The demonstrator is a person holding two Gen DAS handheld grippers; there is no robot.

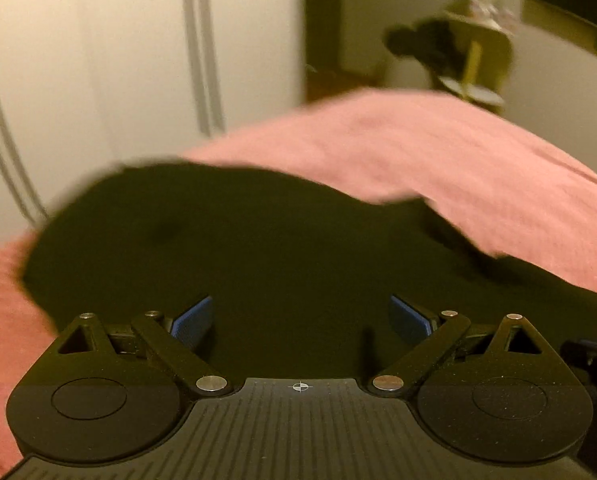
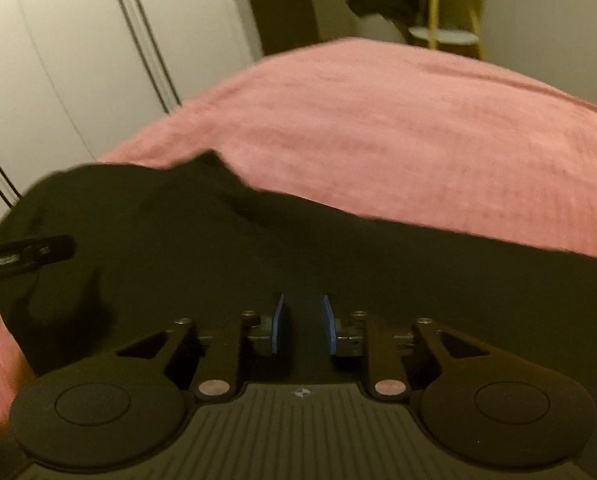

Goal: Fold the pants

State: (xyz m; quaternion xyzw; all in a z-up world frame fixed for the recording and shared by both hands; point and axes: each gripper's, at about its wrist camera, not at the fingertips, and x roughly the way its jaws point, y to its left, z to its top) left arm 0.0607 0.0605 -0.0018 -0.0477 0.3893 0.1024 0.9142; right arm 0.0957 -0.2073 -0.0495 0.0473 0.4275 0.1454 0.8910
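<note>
Black pants (image 1: 238,248) sprawl across the lower middle of the frame on the pink bed (image 1: 438,152). Left claw (image 1: 301,318) gapes wide, released; right claw (image 2: 303,322) narrowly parted, gripping nothing.

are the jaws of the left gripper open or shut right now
Open. The left gripper has its blue pads spread wide apart above the black pants, nothing clamped between them.

place: likely bedroom | pink bedspread (image 2: 378,140) | white wardrobe doors (image 1: 98,60)

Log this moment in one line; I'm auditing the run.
left gripper open | right gripper narrowly open, empty | black pants on pink bedspread
</note>
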